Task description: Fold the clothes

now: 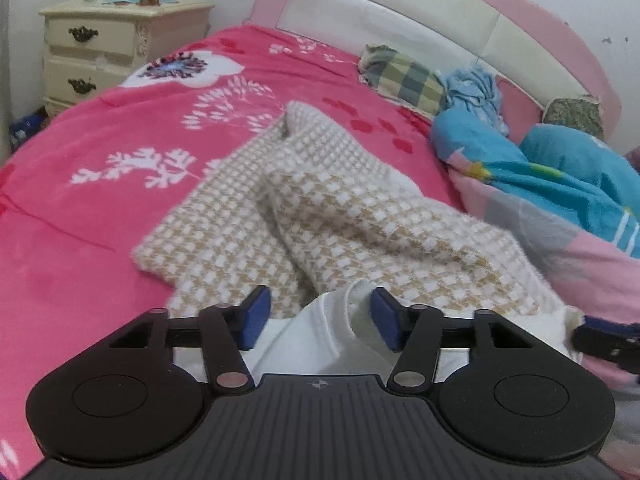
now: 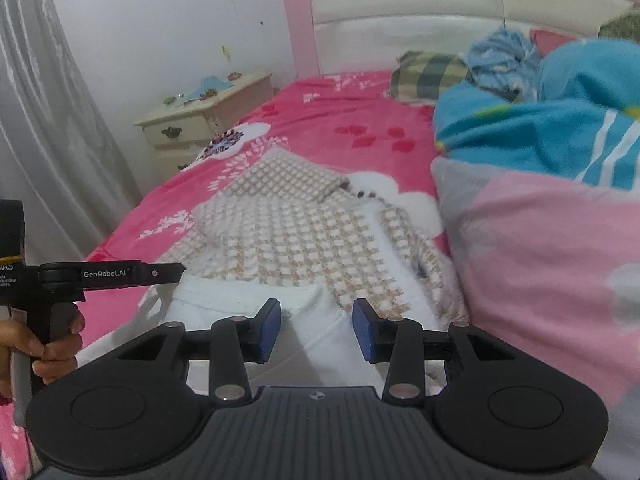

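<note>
Bedding crowds the far side of the pink floral bedspread [image 1: 100, 128]: a heaped blue and pink quilt [image 1: 560, 184] lies just beside the beige houndstooth garment [image 1: 340, 216], touching its right edge, with a checked pillow [image 1: 404, 76] and a crumpled light blue cloth [image 1: 474, 86] behind it against the white padded headboard [image 1: 400, 12]. A cream nightstand [image 1: 108, 48] with small trinkets on top stands at the left of the bed, and a pale curtain [image 2: 52, 140] hangs near it.

The houndstooth garment lies spread and rumpled in the middle of the bed, a sleeve folded across it, and a white garment [image 1: 320, 336] lies at its near end. The left gripper [image 1: 316, 322] hangs over that white cloth with its jaws apart; a raised fold stands against the right pad, not pinched. The right gripper [image 2: 316, 330] also stands released over the white cloth, nothing clamped. A hand [image 2: 48, 344] holds the left gripper's handle
</note>
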Action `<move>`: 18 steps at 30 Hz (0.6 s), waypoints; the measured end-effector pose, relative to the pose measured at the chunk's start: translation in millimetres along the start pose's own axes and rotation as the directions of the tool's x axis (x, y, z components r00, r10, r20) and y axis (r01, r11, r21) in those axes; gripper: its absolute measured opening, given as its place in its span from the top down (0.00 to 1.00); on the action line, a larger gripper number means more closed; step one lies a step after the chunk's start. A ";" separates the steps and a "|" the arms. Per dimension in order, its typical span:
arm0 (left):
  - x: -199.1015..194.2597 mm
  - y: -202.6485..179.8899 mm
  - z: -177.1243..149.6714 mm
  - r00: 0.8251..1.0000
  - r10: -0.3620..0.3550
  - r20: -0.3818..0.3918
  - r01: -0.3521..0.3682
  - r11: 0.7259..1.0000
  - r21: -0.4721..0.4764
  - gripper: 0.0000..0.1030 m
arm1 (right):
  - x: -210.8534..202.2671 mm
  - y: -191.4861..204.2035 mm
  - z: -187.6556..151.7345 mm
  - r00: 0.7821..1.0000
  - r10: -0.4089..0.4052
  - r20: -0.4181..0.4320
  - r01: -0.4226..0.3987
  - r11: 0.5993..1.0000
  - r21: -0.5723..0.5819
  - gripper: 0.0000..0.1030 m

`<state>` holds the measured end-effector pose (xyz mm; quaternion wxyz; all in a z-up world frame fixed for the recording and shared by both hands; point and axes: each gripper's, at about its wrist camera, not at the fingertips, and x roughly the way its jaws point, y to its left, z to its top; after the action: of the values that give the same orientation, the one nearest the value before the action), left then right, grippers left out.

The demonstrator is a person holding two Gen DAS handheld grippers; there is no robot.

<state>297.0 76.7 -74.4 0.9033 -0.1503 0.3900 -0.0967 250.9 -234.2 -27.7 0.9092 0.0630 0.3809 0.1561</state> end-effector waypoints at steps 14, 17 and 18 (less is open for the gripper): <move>-27.5 -8.6 -6.5 0.996 -0.016 0.085 0.016 1.000 -0.007 0.91 | -25.4 11.5 -9.3 0.996 -0.055 0.072 0.060 0.996 -0.059 0.93; -45.4 -7.1 -7.8 0.993 -0.020 0.113 0.021 1.000 -0.008 0.92 | -39.6 17.2 -14.6 0.993 -0.062 0.096 0.070 0.995 -0.074 0.93; -52.5 -7.5 -9.2 0.993 -0.024 0.120 0.024 1.000 -0.003 0.92 | -44.1 19.0 -16.5 0.993 -0.064 0.104 0.073 0.994 -0.078 0.93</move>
<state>254.3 83.2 -42.3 0.9235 -0.1626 0.3335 -0.0975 205.6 -231.0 -5.2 0.9339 0.0203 0.3297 0.1370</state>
